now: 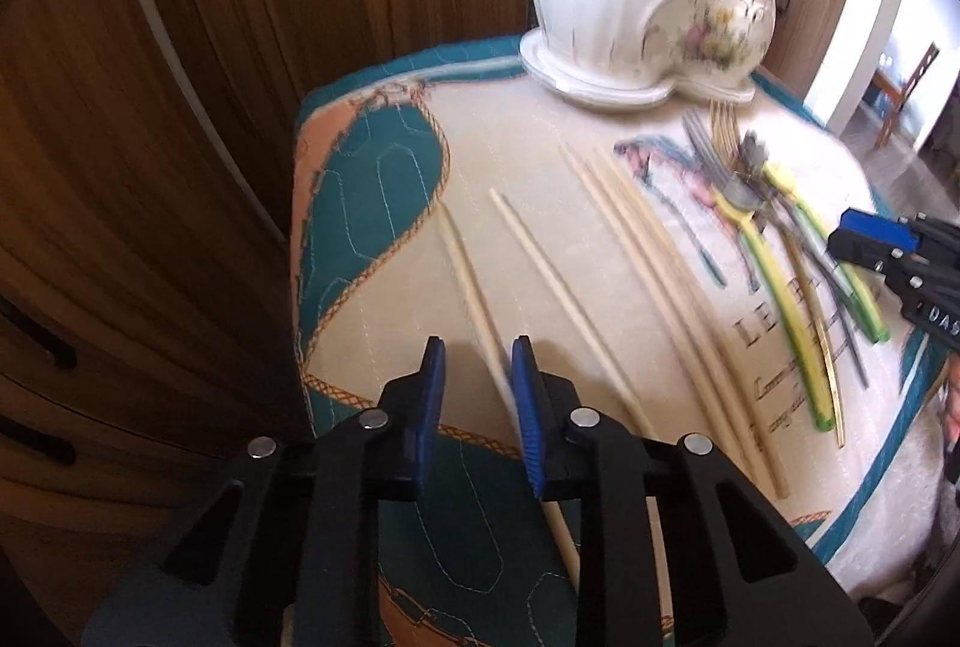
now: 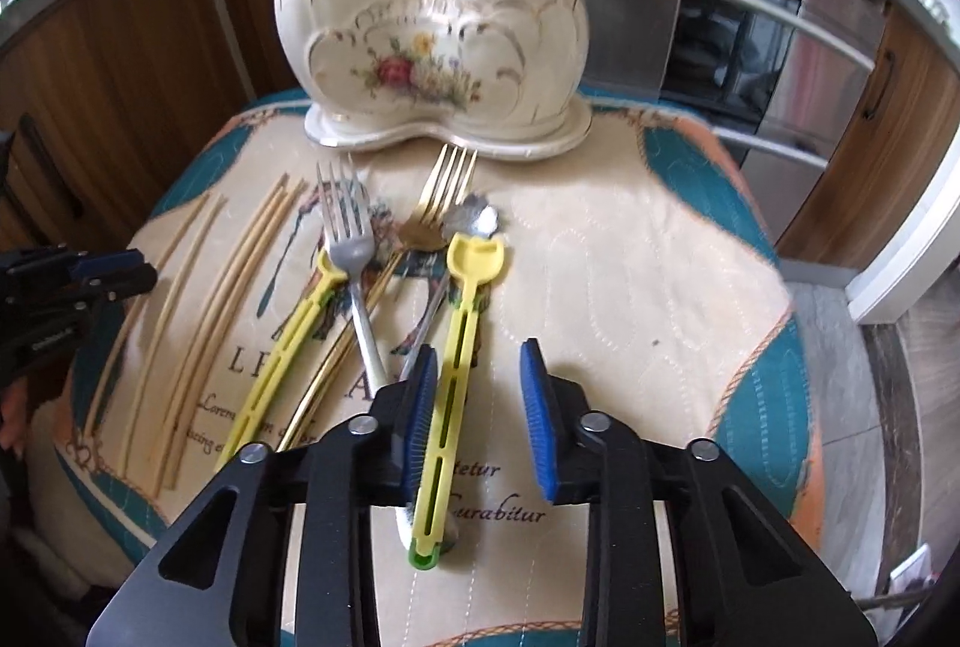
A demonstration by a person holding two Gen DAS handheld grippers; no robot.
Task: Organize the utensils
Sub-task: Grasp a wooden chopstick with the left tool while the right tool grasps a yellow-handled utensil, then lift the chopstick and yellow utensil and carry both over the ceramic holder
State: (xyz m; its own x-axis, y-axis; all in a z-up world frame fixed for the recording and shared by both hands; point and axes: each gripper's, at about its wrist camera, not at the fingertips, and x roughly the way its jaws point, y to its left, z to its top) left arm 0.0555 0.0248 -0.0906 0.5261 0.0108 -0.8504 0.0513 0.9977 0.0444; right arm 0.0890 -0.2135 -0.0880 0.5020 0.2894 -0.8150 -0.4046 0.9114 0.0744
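I hold the left hand-held gripper (image 1: 477, 377) half-closed astride a chopstick (image 1: 465, 281), not yet pinching; the right hand-held gripper (image 2: 477, 395) likewise brackets a yellow spoon (image 2: 459, 341) on the counter (image 2: 630, 287). Centre each, pinch squarely, then lift towards the holder (image 2: 432, 41).

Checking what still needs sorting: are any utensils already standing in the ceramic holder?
No. In the right wrist view the ceramic holder shows nothing sticking up from either opening; the forks and chopsticks lie on the cloth.

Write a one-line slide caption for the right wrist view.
Right gripper straddles a yellow slotted utensil among forks and chopsticks, before a floral ceramic holder.
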